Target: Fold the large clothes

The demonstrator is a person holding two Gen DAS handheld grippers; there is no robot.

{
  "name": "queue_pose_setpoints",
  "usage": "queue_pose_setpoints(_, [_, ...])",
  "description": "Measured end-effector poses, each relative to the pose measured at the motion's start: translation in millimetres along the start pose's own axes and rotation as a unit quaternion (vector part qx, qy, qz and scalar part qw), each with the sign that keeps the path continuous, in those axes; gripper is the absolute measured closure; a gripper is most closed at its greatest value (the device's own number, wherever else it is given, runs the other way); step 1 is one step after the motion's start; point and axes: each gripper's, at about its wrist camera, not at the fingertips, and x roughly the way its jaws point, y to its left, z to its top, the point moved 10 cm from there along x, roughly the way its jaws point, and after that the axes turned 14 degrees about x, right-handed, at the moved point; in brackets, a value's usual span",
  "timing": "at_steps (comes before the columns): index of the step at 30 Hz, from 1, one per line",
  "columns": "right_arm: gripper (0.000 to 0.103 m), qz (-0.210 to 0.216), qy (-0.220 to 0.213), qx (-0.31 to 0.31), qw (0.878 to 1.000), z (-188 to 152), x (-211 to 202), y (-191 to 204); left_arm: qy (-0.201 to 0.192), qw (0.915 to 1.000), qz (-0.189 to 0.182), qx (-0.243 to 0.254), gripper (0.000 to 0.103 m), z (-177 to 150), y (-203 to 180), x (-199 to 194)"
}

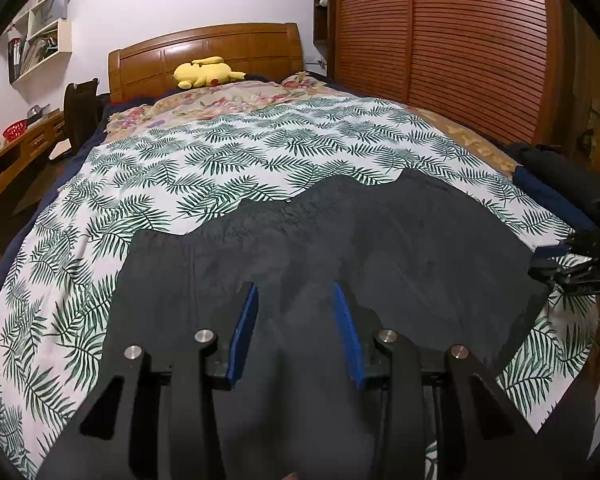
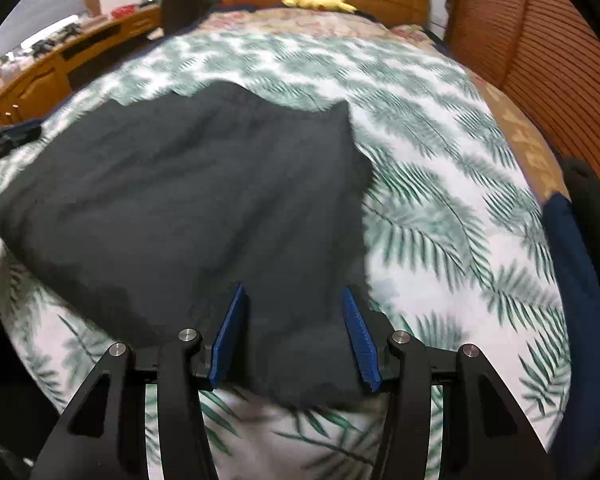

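Two grippers work a large dark grey cloth garment [image 1: 340,240] lying flat near the foot of my palm-leaf-print bedspread [image 1: 220,160]. To fold it well, I judge both near corners should be pinched evenly and lifted together. My left gripper [image 1: 296,292] angles down over the near hem, blue pads [image 1: 246,320] apart with fabric loosely between. My right gripper [image 2: 292,292] tilts steeply down over the right corner, jaws parted, gripping nothing.
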Motion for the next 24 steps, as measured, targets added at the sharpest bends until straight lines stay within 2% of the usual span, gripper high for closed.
queue_pose_setpoints(2, [0.052,-0.003,0.012,0.009,1.000,-8,8,-10,-0.002,1.0000,-0.001,-0.001,0.065,-2,-4,-3])
queue_pose_setpoints(6, [0.052,0.004,0.005,0.030,1.000,-12,3,-17,-0.001,1.0000,-0.004,-0.006,0.065,-8,-10,-8])
queue_pose_setpoints(13, [0.052,-0.011,-0.037,0.001,0.999,-2,-30,-3,-0.001,1.0000,-0.004,-0.008,0.065,-16,-17,-14])
queue_pose_setpoints(17, [0.052,0.016,-0.053,-0.008,0.998,11,-38,24,0.003,0.9999,-0.005,-0.010,0.064,-21,-18,-14])
queue_pose_setpoints(24, [0.052,0.084,-0.052,-0.041,0.994,28,-17,103,0.012,0.9999,-0.001,-0.007,0.064,-23,-20,-8])
